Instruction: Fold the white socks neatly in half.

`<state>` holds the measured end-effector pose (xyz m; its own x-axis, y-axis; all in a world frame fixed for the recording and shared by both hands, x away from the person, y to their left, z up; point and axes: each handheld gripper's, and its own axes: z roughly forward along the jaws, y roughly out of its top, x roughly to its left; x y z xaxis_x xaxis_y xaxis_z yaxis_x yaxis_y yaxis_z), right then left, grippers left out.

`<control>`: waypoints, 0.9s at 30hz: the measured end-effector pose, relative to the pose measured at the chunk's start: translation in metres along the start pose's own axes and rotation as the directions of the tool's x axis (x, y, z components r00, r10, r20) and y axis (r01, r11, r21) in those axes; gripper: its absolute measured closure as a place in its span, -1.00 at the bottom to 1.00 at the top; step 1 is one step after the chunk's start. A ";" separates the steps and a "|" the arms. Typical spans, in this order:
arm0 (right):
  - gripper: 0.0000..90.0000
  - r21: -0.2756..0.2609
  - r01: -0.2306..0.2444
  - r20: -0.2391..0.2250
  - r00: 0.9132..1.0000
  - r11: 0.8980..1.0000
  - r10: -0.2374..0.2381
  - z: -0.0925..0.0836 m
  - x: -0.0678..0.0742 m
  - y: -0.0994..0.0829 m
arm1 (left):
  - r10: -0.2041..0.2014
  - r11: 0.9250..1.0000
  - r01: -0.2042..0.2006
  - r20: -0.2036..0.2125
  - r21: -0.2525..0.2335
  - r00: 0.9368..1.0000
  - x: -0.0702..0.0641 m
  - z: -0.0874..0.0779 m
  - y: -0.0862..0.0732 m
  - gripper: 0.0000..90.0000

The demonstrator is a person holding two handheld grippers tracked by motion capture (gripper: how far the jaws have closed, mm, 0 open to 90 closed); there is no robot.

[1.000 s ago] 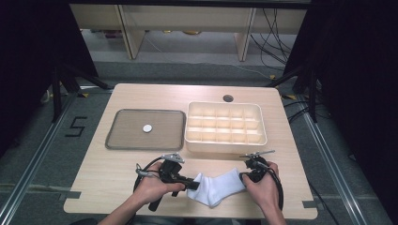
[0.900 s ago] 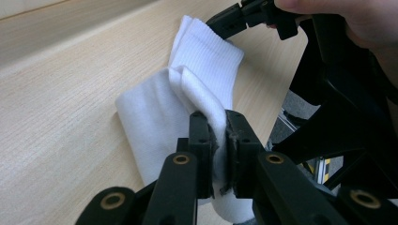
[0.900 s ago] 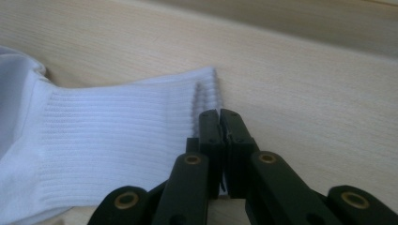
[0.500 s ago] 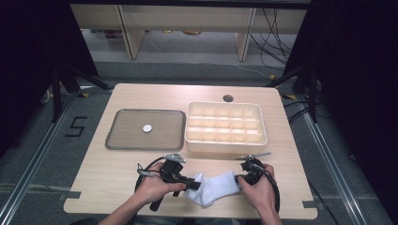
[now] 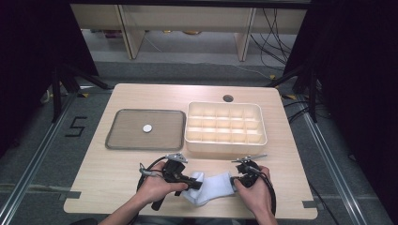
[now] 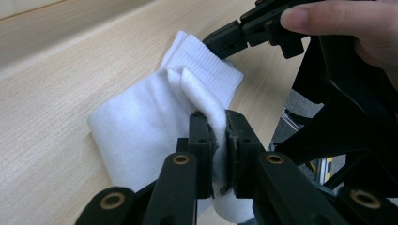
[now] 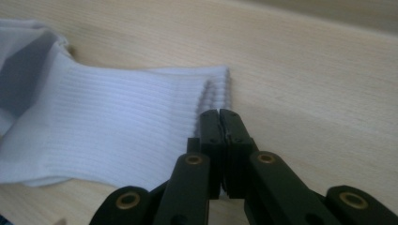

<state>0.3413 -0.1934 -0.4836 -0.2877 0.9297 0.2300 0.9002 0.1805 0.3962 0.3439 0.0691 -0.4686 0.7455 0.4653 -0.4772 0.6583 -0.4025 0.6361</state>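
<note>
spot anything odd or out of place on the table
Nothing stands out. The white sock is bunched where the left gripper pinches it. The tray and compartment box sit square and tidy.

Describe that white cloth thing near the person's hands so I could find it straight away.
Start at the wooden table and look along its near edge, in front of the cream compartment box. Between the two hands lies a white sock, with the left hand-held gripper pinching one end and the right hand-held gripper at its ribbed cuff. It is the only soft, white fabric item; its neighbours are rigid trays.
</note>
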 end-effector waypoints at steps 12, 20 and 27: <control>1.00 -0.045 -0.011 0.004 1.000 0.999 0.012 -0.007 -0.008 -0.002 | 0.002 1.000 -0.002 -0.004 0.001 1.000 0.001 0.001 0.001 0.82; 1.00 -0.014 0.009 0.001 1.000 1.000 -0.009 -0.001 -0.006 -0.004 | 0.002 1.000 -0.002 -0.007 0.007 1.000 0.000 0.006 0.001 0.82; 1.00 -0.009 0.023 -0.004 1.000 1.000 -0.023 -0.001 -0.003 -0.004 | 0.001 1.000 -0.001 -0.016 0.003 1.000 -0.002 0.012 0.002 0.82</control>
<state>0.3381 -0.1968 -0.4852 -0.3097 0.9240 0.2243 0.8904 0.1991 0.4093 0.3447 0.0581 -0.4736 0.7443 0.4774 -0.4670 0.6581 -0.4054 0.6344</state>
